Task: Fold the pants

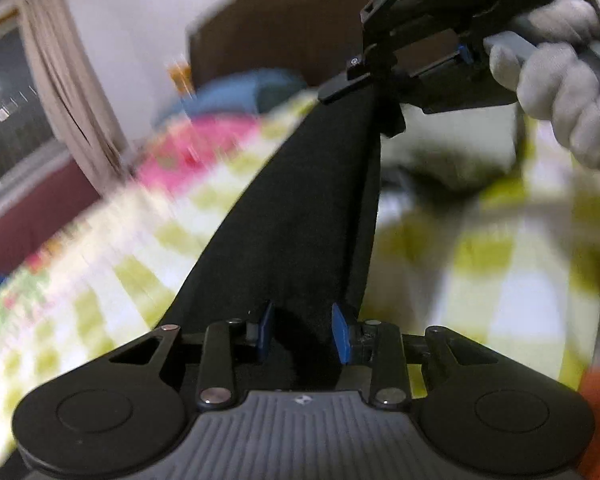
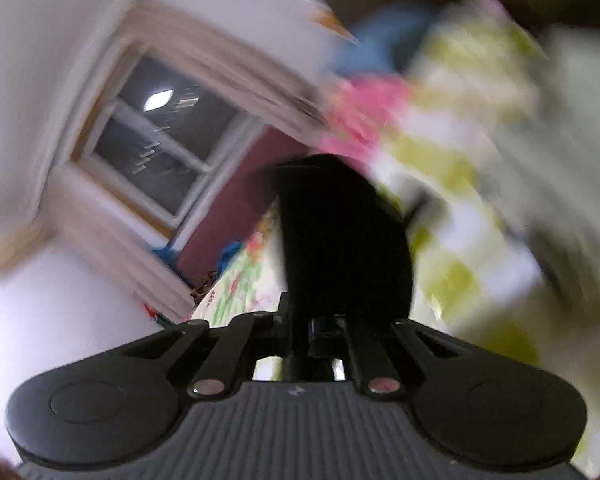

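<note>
You are pinching the black pants (image 1: 300, 208) with both the left gripper (image 1: 303, 334) and the right gripper (image 1: 374, 92), holding them stretched lengthwise between the two, lifted above the checkered bed cover (image 1: 500, 272).

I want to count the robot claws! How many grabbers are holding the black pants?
2. The left gripper clamps the black pants at the bottom of its own view; the right gripper, in a white-gloved hand, pinches their far end, top right.
</note>
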